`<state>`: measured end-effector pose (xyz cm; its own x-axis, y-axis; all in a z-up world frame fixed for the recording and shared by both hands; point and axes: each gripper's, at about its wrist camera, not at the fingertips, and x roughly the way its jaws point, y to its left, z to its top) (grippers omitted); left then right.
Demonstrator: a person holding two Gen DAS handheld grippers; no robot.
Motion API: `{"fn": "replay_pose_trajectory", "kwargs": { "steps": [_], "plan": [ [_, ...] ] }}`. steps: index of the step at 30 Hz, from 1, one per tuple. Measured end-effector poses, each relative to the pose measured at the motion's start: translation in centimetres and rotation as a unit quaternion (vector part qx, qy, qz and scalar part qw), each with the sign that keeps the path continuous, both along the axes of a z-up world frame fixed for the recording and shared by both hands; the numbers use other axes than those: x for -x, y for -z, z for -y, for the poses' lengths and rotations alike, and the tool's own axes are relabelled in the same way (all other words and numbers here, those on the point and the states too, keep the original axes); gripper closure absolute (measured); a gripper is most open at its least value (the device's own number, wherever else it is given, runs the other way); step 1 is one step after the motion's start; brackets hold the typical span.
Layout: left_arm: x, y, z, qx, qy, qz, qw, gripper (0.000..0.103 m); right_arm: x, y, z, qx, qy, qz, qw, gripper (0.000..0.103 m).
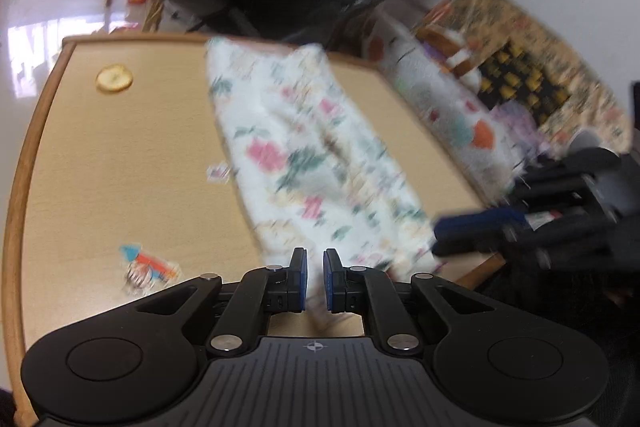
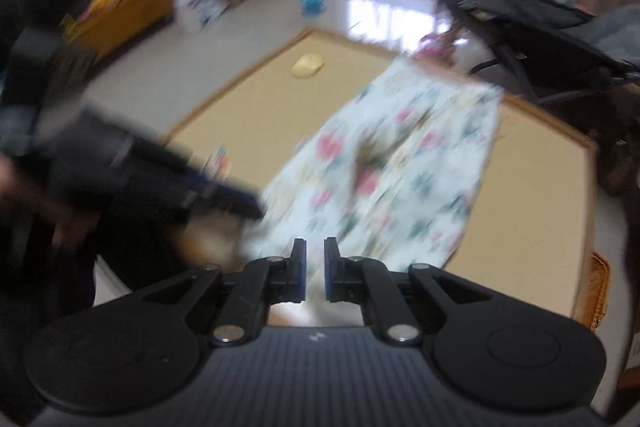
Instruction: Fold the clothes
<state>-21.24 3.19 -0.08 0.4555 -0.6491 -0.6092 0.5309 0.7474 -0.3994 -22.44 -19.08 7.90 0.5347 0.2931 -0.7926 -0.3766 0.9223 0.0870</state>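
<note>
Floral garment (image 1: 316,163) lies as a long strip on the tabletop (image 1: 120,163), long axis running from near edge to far edge, near end at the left tool (image 1: 314,269), jaws narrow on cloth; right tool (image 2: 315,259) narrow, grip unclear.

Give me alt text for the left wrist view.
A floral garment lies lengthwise on a wooden table, its near end between the left tool's nearly closed fingers. The right tool meets its right corner. The image is motion-blurred.
</note>
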Motion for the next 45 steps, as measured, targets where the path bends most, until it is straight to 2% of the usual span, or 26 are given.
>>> {"fn": "replay_pose_trajectory", "kwargs": {
  "steps": [3,5,9,11,14,21,24,25,26,33,39,45],
  "plan": [
    [0.5,-0.5,0.4,0.021,0.016,0.016,0.9995,0.090,-2.7,-0.6,0.3,-0.006,0.063,0.004,0.998,0.094],
    [0.8,-0.5,0.9,0.011,0.027,0.019,0.9994,0.089,-4.7,-0.4,0.0,-0.009,0.093,-0.007,0.996,0.094],
    [1.0,0.0,1.5,-0.008,0.037,0.011,0.9992,0.089,-7.8,0.5,-1.6,-0.024,0.111,-0.027,0.993,0.091],
    [0.7,0.1,1.3,-0.006,0.032,0.004,0.9995,0.089,-8.7,0.9,-2.3,-0.019,0.122,-0.026,0.992,0.082],
    [0.3,0.4,0.6,0.002,0.019,-0.008,0.9998,0.089,-9.8,1.6,-2.9,-0.016,0.135,-0.034,0.990,0.075],
    [-0.3,0.7,0.5,0.001,0.017,-0.016,0.9997,0.089,-11.1,3.7,-2.5,-0.018,0.157,-0.066,0.985,0.076],
    [-0.3,0.8,0.8,-0.008,0.024,-0.018,0.9995,0.089,-11.1,4.2,-2.4,-0.015,0.157,-0.064,0.985,0.087],
    [-0.3,0.9,0.9,-0.011,0.026,-0.020,0.9994,0.089,-11.1,4.4,-2.3,-0.009,0.158,-0.064,0.985,0.096],
    [-0.3,1.0,1.0,-0.013,0.027,-0.022,0.9993,0.089,-11.1,4.5,-2.2,-0.004,0.160,-0.062,0.985,0.097],
    [-0.2,1.3,1.1,-0.021,0.035,-0.030,0.9987,0.089,-10.8,3.6,-1.2,0.000,0.177,-0.051,0.983,0.098],
    [-0.3,1.4,1.0,-0.022,0.037,-0.033,0.9985,0.089,-10.7,6.0,-1.3,-0.010,0.179,-0.085,0.980,0.097],
    [-0.3,1.3,1.1,-0.018,0.034,-0.031,0.9988,0.089,-10.2,5.8,-1.6,-0.009,0.171,-0.076,0.982,0.093]
  ]
}}
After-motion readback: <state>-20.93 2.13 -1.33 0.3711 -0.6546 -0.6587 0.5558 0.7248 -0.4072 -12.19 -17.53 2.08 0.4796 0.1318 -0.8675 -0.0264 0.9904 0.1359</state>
